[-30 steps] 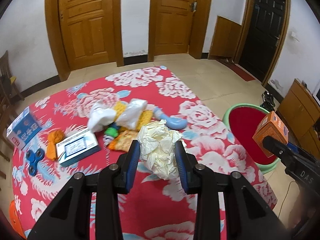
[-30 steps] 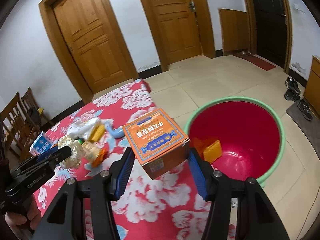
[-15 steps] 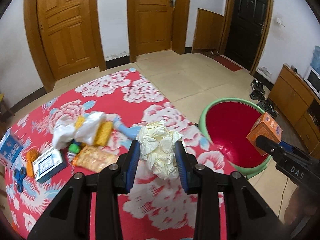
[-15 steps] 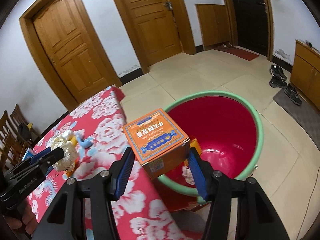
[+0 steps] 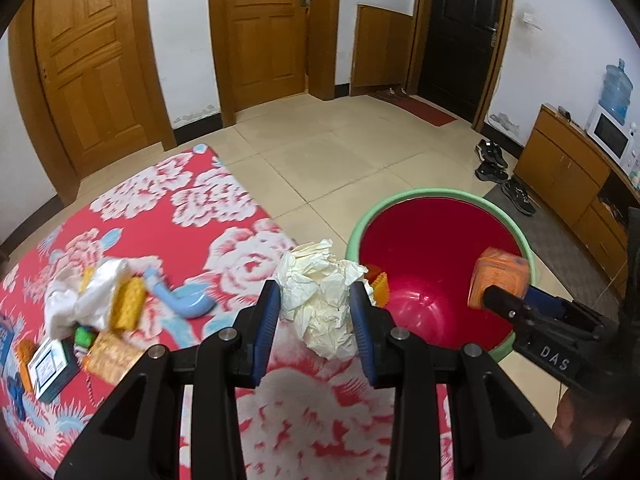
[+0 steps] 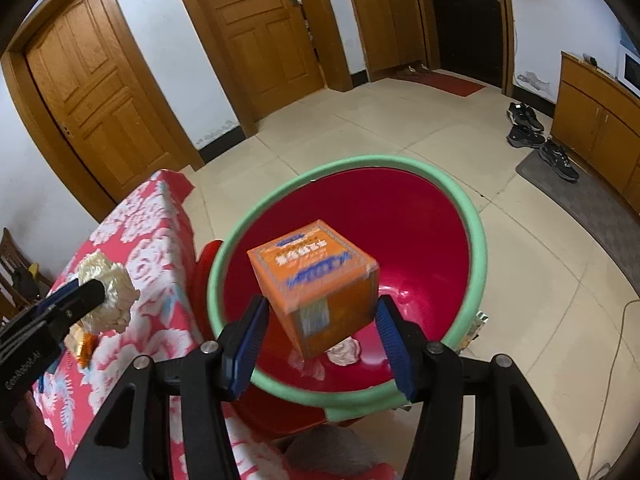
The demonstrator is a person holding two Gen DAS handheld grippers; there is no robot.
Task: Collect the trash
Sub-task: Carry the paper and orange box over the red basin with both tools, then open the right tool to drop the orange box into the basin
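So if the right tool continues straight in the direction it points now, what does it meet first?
Probably the red inside wall of the green-rimmed basin: the right tool points down into it, with the orange box between its fingers. Depth is unclear.

Two wooden doors (image 5: pixel 256 36) fill the upper left of the frame. Black shoes (image 5: pixel 491 162) lie on the tiled floor at right, beside a wooden cabinet (image 5: pixel 560 172) carrying a microwave (image 5: pixel 611 137).

Left gripper (image 5: pixel 316 330), right gripper (image 6: pixel 318 336): black angular plastic frames, ribbed blue finger pads (image 5: pixel 264 330), silver screws, white lettering.
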